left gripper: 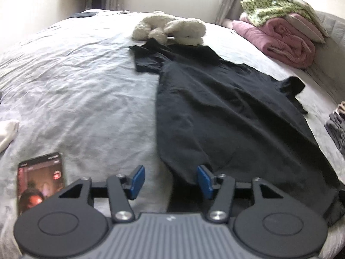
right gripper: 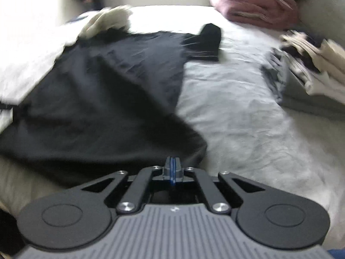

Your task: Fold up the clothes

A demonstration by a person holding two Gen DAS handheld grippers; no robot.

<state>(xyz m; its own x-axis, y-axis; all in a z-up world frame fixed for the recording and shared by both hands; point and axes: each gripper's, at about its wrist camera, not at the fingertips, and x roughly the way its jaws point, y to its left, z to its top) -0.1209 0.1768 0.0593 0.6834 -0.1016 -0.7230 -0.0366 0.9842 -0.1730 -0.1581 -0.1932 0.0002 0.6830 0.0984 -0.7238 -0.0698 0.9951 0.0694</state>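
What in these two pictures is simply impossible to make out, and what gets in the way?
- Black T-shirt hem: in the left wrist view the left gripper body covers it.
- Right gripper: pads meet, but motion blur in the right wrist view hides whether any cloth is pinched.
- Phone: its screen is blurred, its lower part hidden behind the gripper.
- Stack of folded clothes: smeared by blur and cut off by the right edge.

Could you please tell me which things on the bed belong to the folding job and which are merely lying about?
Belongs to the job:
black T-shirt
left tongs
right tongs

Lying about:
plush toy
phone
pink blanket
green cloth
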